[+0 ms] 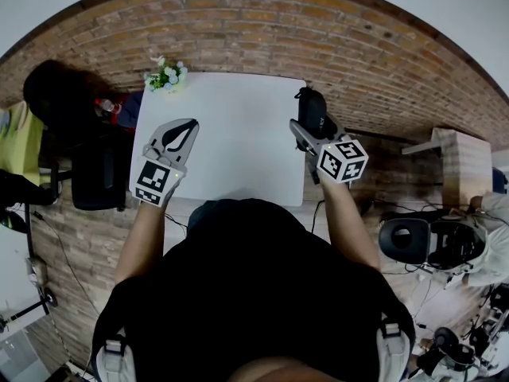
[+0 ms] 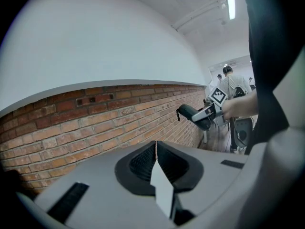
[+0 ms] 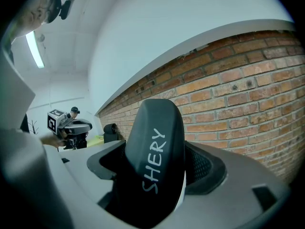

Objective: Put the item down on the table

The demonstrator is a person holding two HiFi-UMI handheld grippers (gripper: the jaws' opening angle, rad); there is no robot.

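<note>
Right hand-held gripper (image 1: 306,136) clenched on a black case (image 3: 155,166), jaws pressed against its two sides; case upright between them, rounded top poking out past the jaw tips, white lettering SHERY running up its face; held in the air over the right edge of the white counter (image 1: 238,142), toward the far right corner, not resting on it; small loop visible at the case's far end in the head view.

Left hand-held gripper (image 2: 156,149) squeezed closed on nothing, the two jaws meeting in a thin line; poised over the counter's left edge, tips pointing away from the body and slightly inward.

Both arms stretched forward from a black-shirted torso, elbows bent a little and spread wide; left forearm (image 1: 147,229) bare, rising straight toward the left marker cube (image 1: 155,181); right forearm (image 1: 346,221) bare, angled a touch inward up to the right marker cube (image 1: 343,159); each hand wrapped round its handle beneath the cube, mostly hidden by it; right side reaching slightly farther forward than the left.

Small bunch of white flowers (image 1: 165,76) at the counter's far left corner, well apart from both jaws; black office chair (image 1: 99,169) just beside the counter's left side; brickwork (image 1: 238,22) all around.
</note>
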